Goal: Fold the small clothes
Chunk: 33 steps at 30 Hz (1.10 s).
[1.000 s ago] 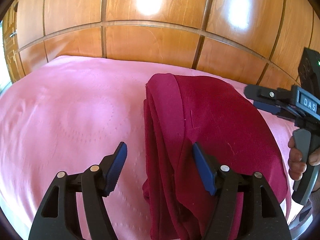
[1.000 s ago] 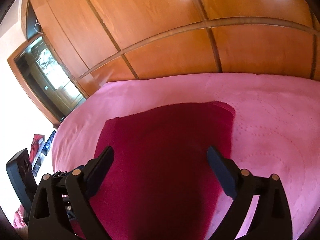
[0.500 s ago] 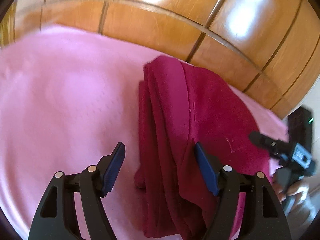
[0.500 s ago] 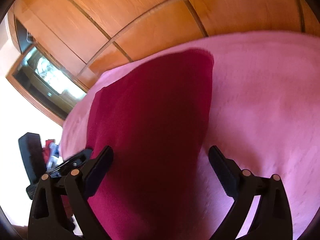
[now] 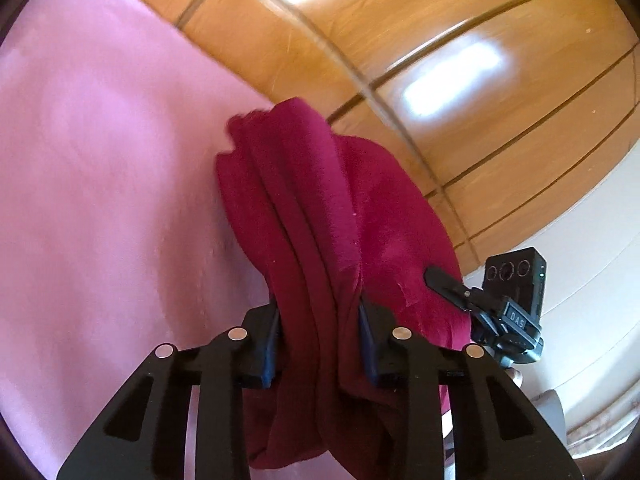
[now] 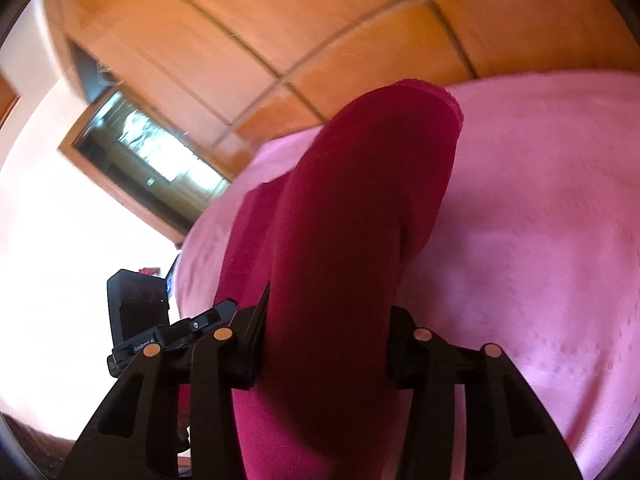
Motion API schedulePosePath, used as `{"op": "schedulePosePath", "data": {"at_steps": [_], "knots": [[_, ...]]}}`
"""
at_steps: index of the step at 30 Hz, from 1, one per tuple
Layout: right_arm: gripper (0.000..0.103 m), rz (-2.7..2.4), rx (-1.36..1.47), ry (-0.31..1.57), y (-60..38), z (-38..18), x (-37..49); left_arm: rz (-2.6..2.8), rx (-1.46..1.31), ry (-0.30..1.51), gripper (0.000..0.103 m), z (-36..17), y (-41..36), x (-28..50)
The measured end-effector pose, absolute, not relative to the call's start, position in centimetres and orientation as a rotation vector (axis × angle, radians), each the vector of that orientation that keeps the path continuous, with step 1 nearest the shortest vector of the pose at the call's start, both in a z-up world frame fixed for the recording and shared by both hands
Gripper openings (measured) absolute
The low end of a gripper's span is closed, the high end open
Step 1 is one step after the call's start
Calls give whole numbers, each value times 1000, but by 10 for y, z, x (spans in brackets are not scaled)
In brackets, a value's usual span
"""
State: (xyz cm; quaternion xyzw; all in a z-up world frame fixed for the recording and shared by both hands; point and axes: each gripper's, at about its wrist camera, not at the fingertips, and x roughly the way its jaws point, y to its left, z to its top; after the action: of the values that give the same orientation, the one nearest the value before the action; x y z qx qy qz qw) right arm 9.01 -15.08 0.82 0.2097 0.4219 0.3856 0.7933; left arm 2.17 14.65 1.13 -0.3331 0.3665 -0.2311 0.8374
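Observation:
A dark red folded garment (image 5: 320,208) lies on the pink bedspread (image 5: 100,160). My left gripper (image 5: 320,332) is shut on the near end of its bunched left edge, and the cloth rises in thick folds between the fingers. My right gripper (image 6: 324,340) is shut on the garment's (image 6: 360,208) near right edge, and the cloth arches up from it toward the headboard. The right gripper also shows in the left wrist view (image 5: 480,300), at the garment's right side. The left gripper shows in the right wrist view (image 6: 180,336), at the left.
A glossy wooden headboard (image 5: 400,40) runs along the far edge of the bed. A wood-framed glass cabinet (image 6: 148,152) stands at the left by a bright wall. The pink bedspread (image 6: 540,220) spreads out to the right of the garment.
Both grippers were open over the garment's near end and have shut on it. The cloth has lifted and bunched between the fingers. Both views have tilted upward.

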Motion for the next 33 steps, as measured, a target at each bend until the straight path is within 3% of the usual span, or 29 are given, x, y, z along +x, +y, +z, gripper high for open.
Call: {"op": "schedulePosePath", "data": {"at_steps": [9,15,16,17,18,21,27,33], "knots": [[44,1087,313,882,-33,40,120,-262,-675,616,31,63,214,-32],[52,1004,123,1036,49,-12,159,-69,-700,726,32,20,248,-31],[62,980,95,1047,54,-21,161,-41,-696,764,34,9,250,-29],[79,962,84,1041,56,-25,161,-2,-673,785,42,3,249,-31],[84,946,86,1037,55,-26,162,31,-653,787,46,1,248,-34],[84,904,92,964,43,-10,153,122,-571,743,50,15,241,-42],[72,912,50,778,23,32,94,275,-348,616,51,45,209,-55],[67,891,-99,841,54,-5,70,285,-266,733,51,23,191,-39]]}}
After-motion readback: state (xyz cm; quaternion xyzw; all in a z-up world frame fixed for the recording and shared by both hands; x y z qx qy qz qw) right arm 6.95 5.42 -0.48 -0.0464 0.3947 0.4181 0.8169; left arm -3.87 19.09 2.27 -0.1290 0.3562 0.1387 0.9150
